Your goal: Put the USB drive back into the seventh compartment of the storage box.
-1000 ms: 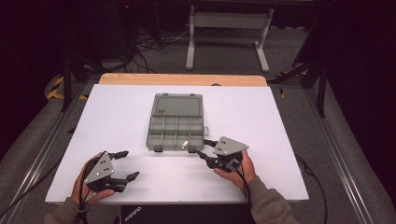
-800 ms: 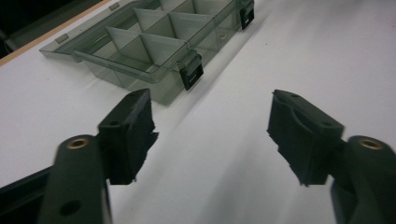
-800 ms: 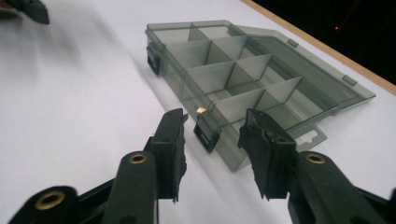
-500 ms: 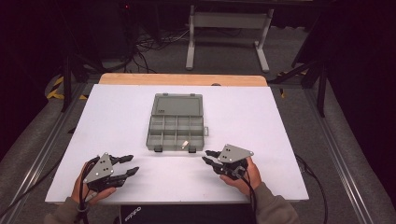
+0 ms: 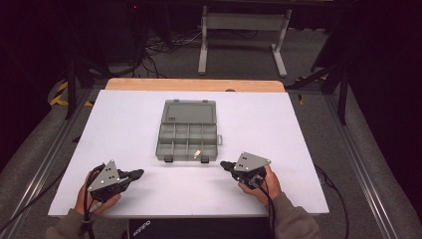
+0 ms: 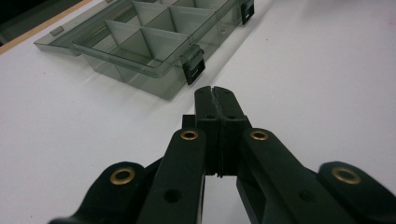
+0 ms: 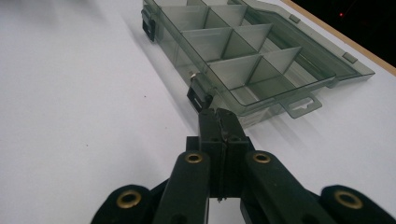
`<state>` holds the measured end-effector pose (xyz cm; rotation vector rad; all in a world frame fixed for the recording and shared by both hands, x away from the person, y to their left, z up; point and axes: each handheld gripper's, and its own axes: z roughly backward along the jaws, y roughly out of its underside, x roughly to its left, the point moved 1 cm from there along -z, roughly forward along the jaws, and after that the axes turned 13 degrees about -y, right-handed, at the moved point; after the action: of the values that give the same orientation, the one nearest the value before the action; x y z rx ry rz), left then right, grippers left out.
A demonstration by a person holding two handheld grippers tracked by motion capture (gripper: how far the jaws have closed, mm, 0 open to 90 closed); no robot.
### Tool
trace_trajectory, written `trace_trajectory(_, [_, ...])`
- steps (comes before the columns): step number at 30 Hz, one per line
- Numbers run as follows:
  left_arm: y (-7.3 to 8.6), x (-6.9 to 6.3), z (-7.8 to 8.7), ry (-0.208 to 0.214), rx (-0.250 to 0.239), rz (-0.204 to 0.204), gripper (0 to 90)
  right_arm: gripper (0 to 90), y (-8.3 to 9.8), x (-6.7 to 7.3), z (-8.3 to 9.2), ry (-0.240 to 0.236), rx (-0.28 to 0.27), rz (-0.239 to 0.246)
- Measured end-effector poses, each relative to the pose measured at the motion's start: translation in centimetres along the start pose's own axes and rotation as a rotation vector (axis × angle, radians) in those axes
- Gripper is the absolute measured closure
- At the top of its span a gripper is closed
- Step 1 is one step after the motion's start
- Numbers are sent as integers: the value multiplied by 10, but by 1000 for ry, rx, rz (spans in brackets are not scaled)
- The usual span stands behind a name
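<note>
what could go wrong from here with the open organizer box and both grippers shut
1. The right gripper points at a black latch with its jaws shut; pushing on could shove the light organizer box across the table rather than grasp it.
2. A small pale part lies in a front compartment; a knock might bounce it out.
3. The left gripper, also shut, must reopen before gripping.

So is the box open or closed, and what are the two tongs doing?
Compartment box: open, lid laid flat behind it, one small pale piece in a front compartment.
Left tongs: shut, holding nothing.
Right tongs: shut, holding nothing, tips near a front latch.
</note>
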<state>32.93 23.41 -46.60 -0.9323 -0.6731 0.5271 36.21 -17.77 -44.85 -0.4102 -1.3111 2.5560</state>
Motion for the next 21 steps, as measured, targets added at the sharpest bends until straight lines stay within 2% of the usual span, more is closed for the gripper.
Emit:
trace_trajectory(5, [1, 5, -2, -13, 12, 14, 900, 900, 0, -3, 0, -6, -3, 1])
trace_trajectory(11, [1, 11, -6, -11, 21, 31, 900, 900, 1, -5, -2, -11, -7, -6])
trace_trajectory(17, [-3, 20, -19, 3, 53, 15, 900, 900, 4, -18, 0, 13, -17, -46])
trace_trajectory(21, [-6, 25, -24, 7, 62, 12, 900, 900, 4, -25, -1, 23, -7, -55])
